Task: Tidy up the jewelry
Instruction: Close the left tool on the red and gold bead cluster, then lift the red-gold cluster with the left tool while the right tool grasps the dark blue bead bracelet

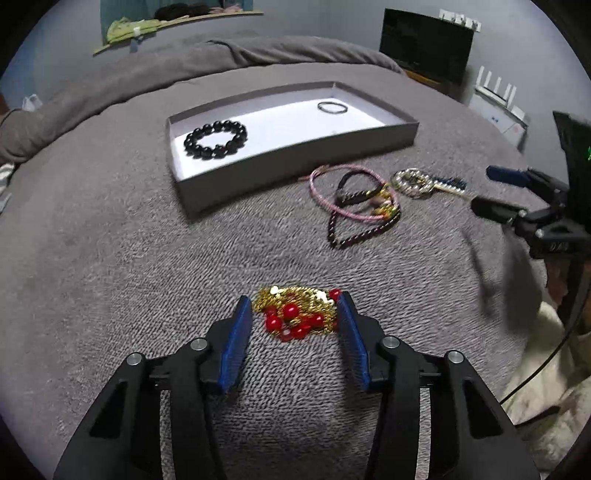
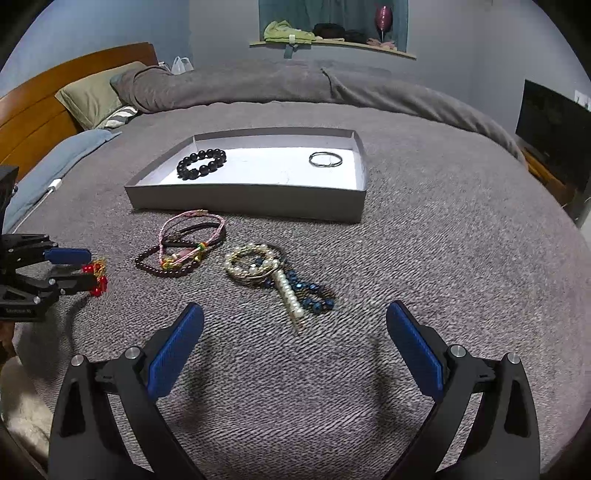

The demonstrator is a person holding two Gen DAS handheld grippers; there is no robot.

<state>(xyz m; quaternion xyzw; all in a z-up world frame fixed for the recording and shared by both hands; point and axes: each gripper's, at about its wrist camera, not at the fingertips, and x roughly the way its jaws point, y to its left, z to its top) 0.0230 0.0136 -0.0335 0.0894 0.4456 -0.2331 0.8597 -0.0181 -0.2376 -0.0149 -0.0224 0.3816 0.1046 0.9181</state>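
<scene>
A red-and-gold bead bracelet (image 1: 299, 314) lies bunched on the grey blanket between the blue pads of my left gripper (image 1: 295, 312), whose jaws stand on either side of it with small gaps. It also shows in the right wrist view (image 2: 96, 275). My right gripper (image 2: 295, 321) is open and empty, just short of a pearl and blue bead strand (image 2: 284, 284). A pile of pink cord and dark bead bracelets (image 2: 184, 247) lies left of it. A grey tray (image 2: 251, 199) holds a black bead bracelet (image 2: 201, 163) and a thin ring bangle (image 2: 325, 159).
The bed's grey blanket (image 2: 443, 258) carries everything. Pillows (image 2: 96, 92) and a wooden headboard (image 2: 40, 110) lie at the far left. A dark screen (image 2: 554, 122) stands at the right. A shelf with clothes (image 2: 325, 35) hangs on the back wall.
</scene>
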